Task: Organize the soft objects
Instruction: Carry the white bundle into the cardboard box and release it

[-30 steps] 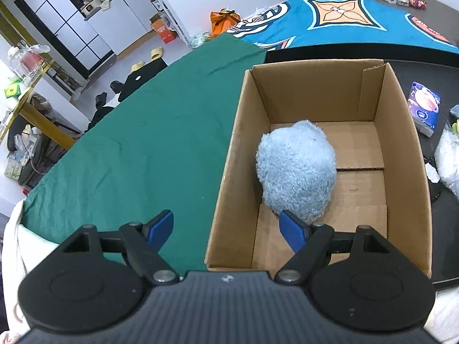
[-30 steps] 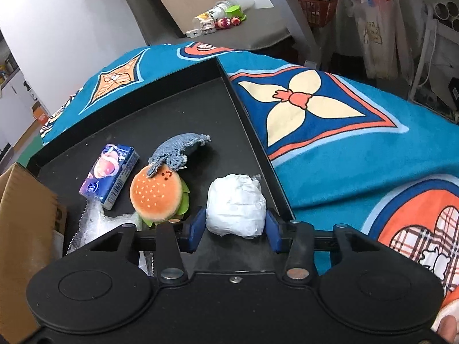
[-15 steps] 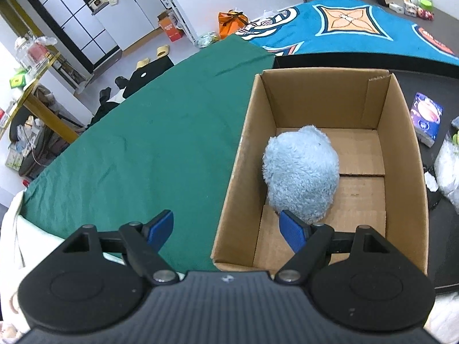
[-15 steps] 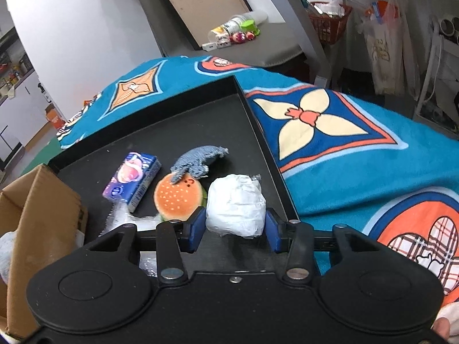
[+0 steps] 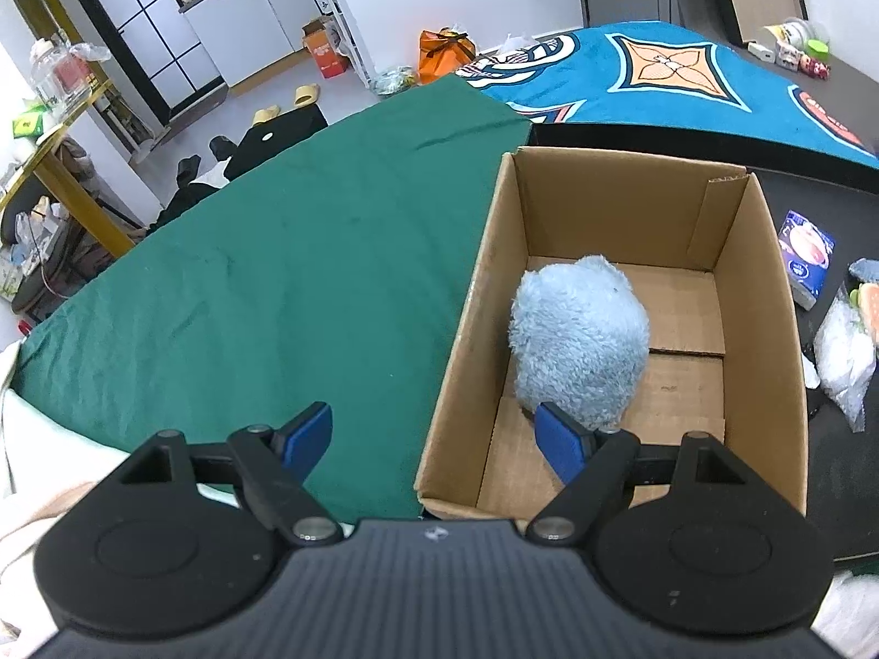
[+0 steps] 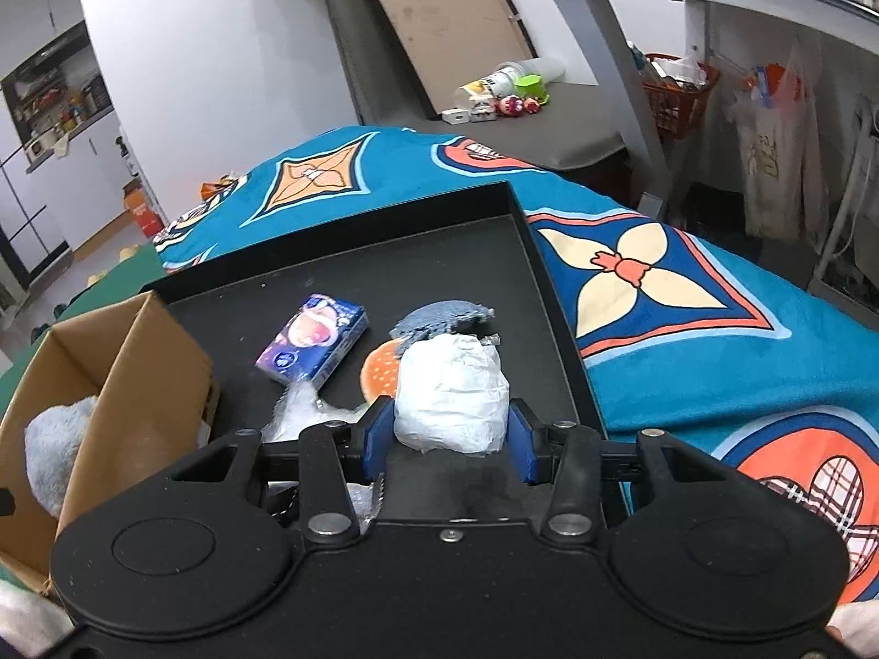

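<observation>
Between the right tool's (image 6: 449,434) blue pads a white bundle (image 6: 450,392) is sitting clamped, raised off the black tray (image 6: 417,269), so this tool is gripping while the left tool (image 5: 434,442) is hanging with its pads wide apart and nothing between them. From the right tool, the box (image 6: 137,362) is lying at about nine o'clock, just beside the tray's near corner, with a blue plush (image 6: 55,453) already resting inside. Seen from the left tool, that plush (image 5: 579,343) is filling the box's (image 5: 478,296) nine o'clock half, leaving bare cardboard toward three o'clock and twelve. The coming move, as I judge it, is turning on this: the bundle needs carrying leftward over the box wall and lowering into that free half. Waiting on the tray are a tissue pack (image 6: 313,343), a burger toy (image 6: 380,372), a grey knit piece (image 6: 434,318) and a clear bag (image 6: 299,417), all nearer the right hand.
</observation>
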Available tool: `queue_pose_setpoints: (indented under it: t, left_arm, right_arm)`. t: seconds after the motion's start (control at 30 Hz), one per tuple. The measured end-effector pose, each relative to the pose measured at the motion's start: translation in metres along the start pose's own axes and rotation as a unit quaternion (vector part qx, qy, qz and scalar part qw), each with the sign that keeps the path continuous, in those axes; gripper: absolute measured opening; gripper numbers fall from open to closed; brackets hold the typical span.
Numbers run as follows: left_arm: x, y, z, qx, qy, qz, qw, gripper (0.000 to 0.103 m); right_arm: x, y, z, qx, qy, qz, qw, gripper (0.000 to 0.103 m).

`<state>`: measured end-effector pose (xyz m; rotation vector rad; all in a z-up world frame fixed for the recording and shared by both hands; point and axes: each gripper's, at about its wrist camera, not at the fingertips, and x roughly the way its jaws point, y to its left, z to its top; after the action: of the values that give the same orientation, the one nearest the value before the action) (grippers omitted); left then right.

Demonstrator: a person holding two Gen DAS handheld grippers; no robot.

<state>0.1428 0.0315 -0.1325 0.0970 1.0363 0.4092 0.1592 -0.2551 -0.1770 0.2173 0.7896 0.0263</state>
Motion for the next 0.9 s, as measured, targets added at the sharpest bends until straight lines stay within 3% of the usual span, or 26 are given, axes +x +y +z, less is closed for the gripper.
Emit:
queue_pose_setpoints:
  t: [0.63,0.9]
  left_arm:
    - [0.008,0.017,-0.003,-0.029,0.011,-0.052,0.9982,0.079]
    - [0.015,0.024,-0.004,-0.042,0.022,-0.074,0.9961,0.073]
  right_arm:
    - [-0.023,0.044,0.020,-0.060,-0.026,0.012,0.998,0.043]
    - [-0.029,0.077,0.028,-0.090,-0.032,0.039,0.995,0.043]
